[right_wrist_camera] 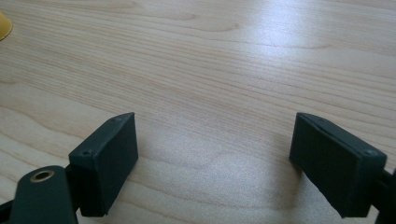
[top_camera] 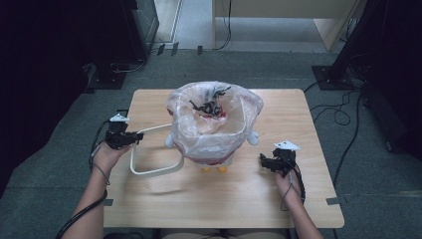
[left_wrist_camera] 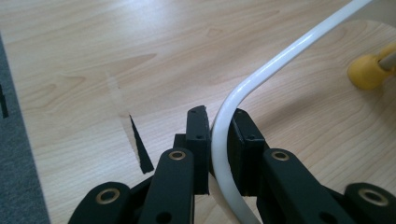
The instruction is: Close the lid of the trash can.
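High view: a small bin (top_camera: pixel 211 137) lined with a clear plastic bag (top_camera: pixel 199 127) stands near the middle of a wooden table (top_camera: pixel 259 199); dark scraps (top_camera: pixel 209 106) lie inside the bag at the far side of the bin. A white loop handle (top_camera: pixel 152 172) reaches out from the bin toward the person's left side. The left gripper (top_camera: pixel 134 138), just left of the bin, has its jaws pressed onto this handle, and the loop's near edge casts a blurred shadow on the table below it. The right gripper (top_camera: pixel 263 162) sits to the right of the bin, near it but apart from it, touching nothing. Left gripper view: the left gripper (left_wrist_camera: pixel 219 140) pinches the white loop handle (left_wrist_camera: pixel 261 74) at its bend, both pads against the tube; a yellow foot (left_wrist_camera: pixel 366 72) of the bin rests on the table beyond. Right gripper view: the right gripper (right_wrist_camera: pixel 215 154) has its jaws spread wide over bare table (right_wrist_camera: pixel 210 70), nothing between them
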